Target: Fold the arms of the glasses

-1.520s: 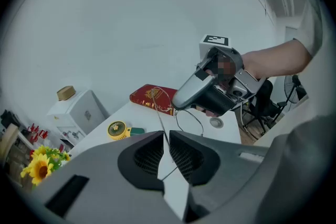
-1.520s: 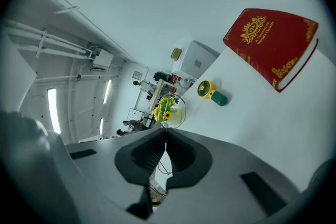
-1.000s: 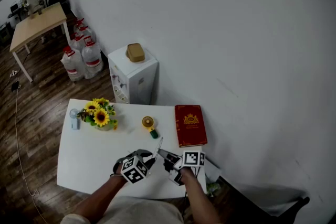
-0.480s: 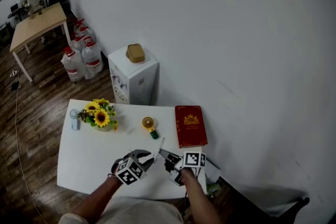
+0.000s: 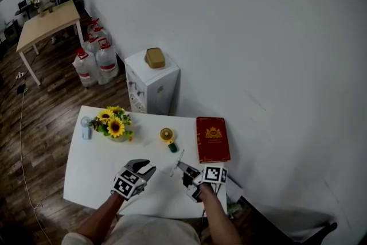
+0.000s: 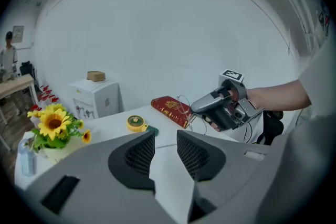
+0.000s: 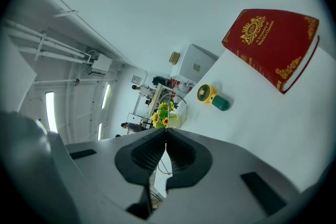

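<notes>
While the right tool [image 5: 182,167] clenches the glasses [image 5: 178,159] over the bench [image 5: 92,172], four o'clock from the sunflowers [image 5: 113,125], the left tool [image 5: 143,168], at its nine o'clock, has just been opening, with nothing between its jaws.

Glasses [image 7: 184,107] mostly hidden behind right gripper [image 7: 166,131]; arms indiscernible.

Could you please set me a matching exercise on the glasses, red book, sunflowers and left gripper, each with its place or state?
1 glasses
2 red book
3 sunflowers
4 left gripper

A open and empty
B flat on the table, head view's right
C held in the shut right gripper
D head view's left, on the table

Pairs: 1-C, 2-B, 3-D, 4-A.
The left gripper's jaws have just been opening, nothing between them.
</notes>
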The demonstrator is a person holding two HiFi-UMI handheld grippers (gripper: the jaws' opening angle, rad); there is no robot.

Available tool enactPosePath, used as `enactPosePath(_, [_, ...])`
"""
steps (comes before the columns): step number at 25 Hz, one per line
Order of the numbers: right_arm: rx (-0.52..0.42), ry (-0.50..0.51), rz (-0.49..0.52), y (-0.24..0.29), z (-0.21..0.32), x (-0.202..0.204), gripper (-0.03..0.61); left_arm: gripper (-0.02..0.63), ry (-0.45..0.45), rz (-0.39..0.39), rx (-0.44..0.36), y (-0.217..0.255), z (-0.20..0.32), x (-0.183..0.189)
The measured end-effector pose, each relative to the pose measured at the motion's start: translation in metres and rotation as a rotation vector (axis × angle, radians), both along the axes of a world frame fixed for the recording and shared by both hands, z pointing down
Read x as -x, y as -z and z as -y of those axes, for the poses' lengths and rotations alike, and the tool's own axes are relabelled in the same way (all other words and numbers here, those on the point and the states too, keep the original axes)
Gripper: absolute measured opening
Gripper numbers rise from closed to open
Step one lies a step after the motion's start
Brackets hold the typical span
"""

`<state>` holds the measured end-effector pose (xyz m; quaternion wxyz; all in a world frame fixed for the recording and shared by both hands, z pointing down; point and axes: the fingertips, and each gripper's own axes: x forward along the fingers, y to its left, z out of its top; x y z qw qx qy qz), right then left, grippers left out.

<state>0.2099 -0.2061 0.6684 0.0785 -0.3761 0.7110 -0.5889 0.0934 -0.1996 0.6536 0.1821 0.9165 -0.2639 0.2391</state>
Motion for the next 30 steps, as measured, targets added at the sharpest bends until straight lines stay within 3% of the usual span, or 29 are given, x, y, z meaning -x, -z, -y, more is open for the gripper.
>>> enactPosePath(4, [0.032,-0.024,0.01,0.002,0.0,0.005,0.011,0.121,0.109,-0.015,0.043,-0.011,0.003,0.031])
enactPosePath(9, [-0.024,0.009,-0.01,0.004,0.007,0.012,0.011,0.156,0.239,-0.05,0.103,-0.017,0.003,0.055])
enactPosePath(17, [-0.035,0.033,-0.011,0.007,0.007,0.029,0.011,0.196,0.326,-0.235,0.232,-0.015,-0.005,0.041])
enactPosePath(20, [-0.037,0.041,-0.008,0.008,0.006,0.034,0.011,0.196,0.329,-0.266,0.278,-0.017,-0.009,0.033])
enactPosePath(30, [-0.042,0.06,0.011,0.012,-0.002,0.044,0.011,0.187,0.347,-0.231,0.232,-0.013,-0.003,0.029])
